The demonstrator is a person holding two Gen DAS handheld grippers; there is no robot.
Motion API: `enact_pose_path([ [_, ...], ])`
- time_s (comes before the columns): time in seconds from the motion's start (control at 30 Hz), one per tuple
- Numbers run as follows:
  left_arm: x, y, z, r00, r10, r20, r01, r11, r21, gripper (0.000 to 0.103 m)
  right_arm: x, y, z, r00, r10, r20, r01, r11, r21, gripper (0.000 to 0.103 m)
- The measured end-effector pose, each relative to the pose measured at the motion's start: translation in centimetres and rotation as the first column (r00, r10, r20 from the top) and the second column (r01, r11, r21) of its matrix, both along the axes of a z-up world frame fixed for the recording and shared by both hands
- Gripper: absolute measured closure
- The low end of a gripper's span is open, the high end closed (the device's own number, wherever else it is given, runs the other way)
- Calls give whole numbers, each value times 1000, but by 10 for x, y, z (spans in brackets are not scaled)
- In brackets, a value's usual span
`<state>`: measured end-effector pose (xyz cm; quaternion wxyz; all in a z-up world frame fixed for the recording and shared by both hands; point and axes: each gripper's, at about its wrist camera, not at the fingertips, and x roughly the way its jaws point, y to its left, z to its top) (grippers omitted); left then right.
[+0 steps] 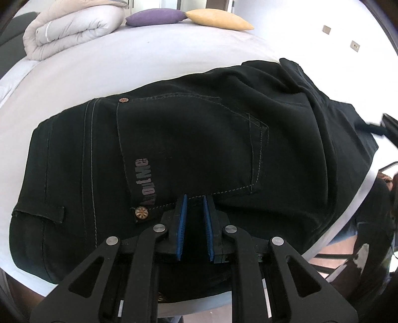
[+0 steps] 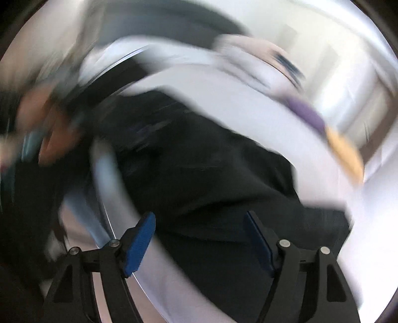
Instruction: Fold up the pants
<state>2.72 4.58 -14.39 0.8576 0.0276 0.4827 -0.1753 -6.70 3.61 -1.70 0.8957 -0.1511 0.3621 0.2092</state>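
Black jeans (image 1: 186, 139) lie folded on a white bed (image 1: 124, 57), back pocket up with grey lettering and a copper rivet. My left gripper (image 1: 194, 197) sits at the near edge of the pocket, its blue pads close together with a dark fold of the jeans pinched between them. The right wrist view is heavily blurred. There my right gripper (image 2: 199, 215) stands wide open above the jeans (image 2: 211, 179), with nothing between its blue pads (image 2: 139, 238).
A rolled grey quilt (image 1: 72, 27), a purple cushion (image 1: 156, 17) and a yellow cushion (image 1: 219, 18) lie at the far end of the bed. The bed's edge (image 1: 358, 198) runs down the right, with floor and a person's legs beyond.
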Motion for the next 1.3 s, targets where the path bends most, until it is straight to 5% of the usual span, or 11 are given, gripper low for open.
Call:
enact_pose_path([
  [0.03,-4,0,-2,1000,4,0,-4,1000,-6,90,16,-26,8,997,-77,-31,80,991,111,33],
  [0.1,-9,4,-8,1000,17,-4,-17,999,-34,90,50,-92,14,964,-236,-124,265,900,348,36],
  [0.13,-7,7,-9,1000,27,-9,-28,998,-57,90,63,-119,13,939,-299,-170,344,839,422,42],
  [0.2,-5,10,-10,999,43,-21,-44,995,-89,90,91,-181,0,856,-421,-301,516,656,551,53],
  [0.27,-4,13,-11,998,56,-28,-59,992,-110,90,111,-228,-20,764,-482,-429,639,474,606,57],
  [0.43,-2,19,-14,997,78,-28,-81,988,-131,90,143,-268,-50,674,-490,-553,724,294,624,58],
  [0.6,1,21,-16,996,81,-36,-85,986,-144,90,168,-278,-69,643,-458,-614,752,228,618,58],
  [0.7,1,25,-16,996,84,-41,-89,984,-153,90,182,-282,-78,614,-466,-637,775,202,599,67],
  [0.97,1,31,-16,995,88,-52,-96,981,-166,90,219,-290,-86,615,-446,-650,757,105,645,70],
  [1.07,0,33,-15,995,87,-56,-95,982,-165,90,231,-293,-84,626,-446,-639,751,125,648,96],
  [1.3,0,29,-13,995,88,-51,-95,984,-151,90,187,-306,-25,684,-535,-495,672,201,712,98],
])
